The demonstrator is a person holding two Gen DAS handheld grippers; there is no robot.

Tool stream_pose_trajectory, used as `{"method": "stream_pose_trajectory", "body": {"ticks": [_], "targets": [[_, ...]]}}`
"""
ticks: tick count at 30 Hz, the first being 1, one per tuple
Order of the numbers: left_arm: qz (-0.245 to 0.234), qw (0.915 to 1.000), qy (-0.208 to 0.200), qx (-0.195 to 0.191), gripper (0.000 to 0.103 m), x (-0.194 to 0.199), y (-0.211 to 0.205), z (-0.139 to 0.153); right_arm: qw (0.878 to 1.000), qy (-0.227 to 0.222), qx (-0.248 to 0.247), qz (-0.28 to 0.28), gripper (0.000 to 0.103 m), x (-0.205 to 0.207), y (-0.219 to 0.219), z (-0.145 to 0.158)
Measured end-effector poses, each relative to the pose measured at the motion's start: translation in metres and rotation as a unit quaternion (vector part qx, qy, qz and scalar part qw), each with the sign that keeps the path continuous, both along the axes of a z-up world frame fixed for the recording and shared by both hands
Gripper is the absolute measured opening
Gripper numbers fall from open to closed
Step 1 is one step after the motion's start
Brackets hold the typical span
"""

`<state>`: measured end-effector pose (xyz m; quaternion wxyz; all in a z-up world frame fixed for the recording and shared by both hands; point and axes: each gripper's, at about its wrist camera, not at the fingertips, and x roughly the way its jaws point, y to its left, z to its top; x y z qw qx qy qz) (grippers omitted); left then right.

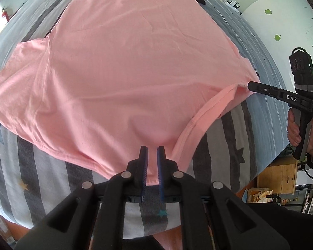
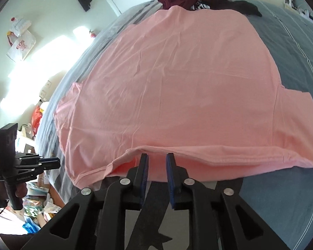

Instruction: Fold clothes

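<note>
your left claw (image 1: 152, 149) pinches the pink shirt (image 1: 125, 62) at its near edge; your right claw (image 2: 156, 156) stands parted at the collar, gripping nothing. shirt lies spread on the striped bed (image 1: 219, 141). dark clothes (image 2: 198, 0) crowd its 12 o'clock edge; open bedding lies at 3 o'clock.

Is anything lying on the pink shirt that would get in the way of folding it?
Nothing visible lies on the pink T-shirt. The dark clothes pile sits just beyond its far edge on the bed; whether they touch I cannot tell.
</note>
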<state>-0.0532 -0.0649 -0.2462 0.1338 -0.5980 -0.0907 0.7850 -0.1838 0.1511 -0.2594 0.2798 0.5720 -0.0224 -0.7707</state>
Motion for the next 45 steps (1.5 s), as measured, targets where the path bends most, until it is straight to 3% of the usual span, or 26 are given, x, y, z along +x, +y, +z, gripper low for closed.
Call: {"method": "stream_pose_trajectory", "body": {"ticks": [3, 8, 10, 12, 16, 17, 19, 20, 21, 26, 29, 33, 36, 39, 45], "targets": [[-0.004, 0.9999, -0.002, -0.01, 0.006, -0.004, 0.006, -0.01, 0.998, -0.057, -0.012, -0.019, 0.023, -0.011, -0.004, -0.015], [-0.001, 0.9998, -0.012, -0.012, 0.006, 0.001, 0.006, -0.02, 0.99, -0.114, -0.054, -0.068, 0.023, -0.017, -0.001, -0.023], [0.001, 0.9997, -0.019, -0.014, 0.006, 0.005, 0.004, -0.025, 0.983, -0.141, -0.077, -0.087, 0.031, -0.018, 0.0, -0.028], [0.004, 0.9996, -0.023, -0.015, 0.006, 0.007, 0.002, -0.026, 0.977, -0.164, -0.094, -0.103, 0.046, -0.018, -0.003, -0.033], [0.007, 0.9995, -0.021, -0.022, 0.006, 0.009, 0.0, -0.027, 0.973, -0.172, -0.096, -0.122, 0.046, -0.018, -0.01, -0.038], [0.009, 0.9995, -0.02, -0.023, 0.006, 0.009, -0.001, -0.026, 0.973, -0.171, -0.087, -0.126, 0.046, -0.019, -0.011, -0.04], [0.015, 0.9995, -0.015, -0.024, 0.006, 0.008, -0.003, -0.024, 0.975, -0.164, -0.071, -0.132, 0.034, -0.021, -0.012, -0.044], [0.019, 0.9995, -0.012, -0.024, 0.006, 0.007, -0.004, -0.022, 0.977, -0.157, -0.06, -0.131, 0.009, -0.02, -0.013, -0.044], [0.022, 0.9995, -0.009, -0.022, 0.006, 0.007, -0.005, -0.02, 0.979, -0.149, -0.048, -0.128, 0.006, -0.019, -0.015, -0.045], [0.037, 0.9992, 0.004, -0.016, 0.006, 0.007, -0.009, -0.011, 0.989, -0.107, -0.011, -0.1, 0.005, 0.017, -0.005, -0.027], [0.043, 0.999, 0.0, -0.015, 0.006, 0.01, -0.011, -0.012, 0.987, -0.131, -0.001, -0.098, 0.005, 0.054, 0.011, -0.028], [0.046, 0.9987, -0.01, -0.021, 0.006, 0.007, 0.0, -0.02, 0.976, -0.19, 0.0, -0.105, 0.007, 0.099, 0.029, -0.051], [0.047, 0.9985, -0.013, -0.024, 0.006, 0.009, 0.002, -0.021, 0.976, -0.193, 0.022, -0.102, 0.006, 0.11, 0.035, -0.06], [0.049, 0.9983, -0.009, -0.03, 0.006, 0.009, 0.002, -0.018, 0.98, -0.171, 0.029, -0.096, 0.007, 0.108, 0.041, -0.051], [0.073, 0.995, 0.022, -0.065, 0.006, -0.006, -0.014, -0.011, 0.993, -0.064, 0.03, -0.091, 0.009, 0.06, 0.046, -0.022]]}}
